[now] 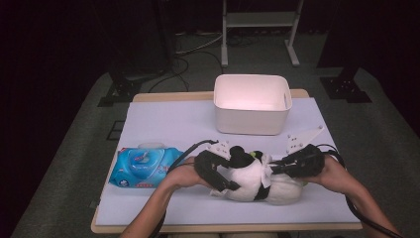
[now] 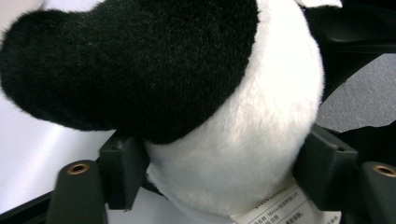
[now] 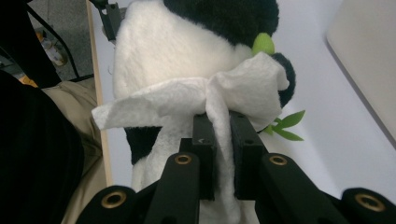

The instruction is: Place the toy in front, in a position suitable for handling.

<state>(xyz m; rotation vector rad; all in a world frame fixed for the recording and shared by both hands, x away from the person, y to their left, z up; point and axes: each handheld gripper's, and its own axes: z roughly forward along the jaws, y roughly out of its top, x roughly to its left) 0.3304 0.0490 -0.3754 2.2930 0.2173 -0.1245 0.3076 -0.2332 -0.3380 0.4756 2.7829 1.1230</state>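
The stuffed panda (image 1: 257,181) lies on its side near the front edge of the desk (image 1: 163,124), between the two hands. The left claw (image 1: 224,182) has its jaws spread wide around the toy's white body, pressing into the plush on both sides. The right claw (image 3: 223,140) is nearly closed, pinching a bunched white wipe (image 3: 196,98) that rests against the panda's fur.

The main risk, as I judge it, is the wipe. It is thin and held by a narrow fold, so a hard drag across the fur could tear it or pull it out of the jaws. The plush is soft and round, so the left claw's hold may slip or let the toy roll if the wiping pushes sideways. The toy lies close to the front edge, so a shove toward the person could send it off. The wipes pack (image 1: 143,167) and the white bin (image 1: 251,104) stand well apart and seem out of harm's way.
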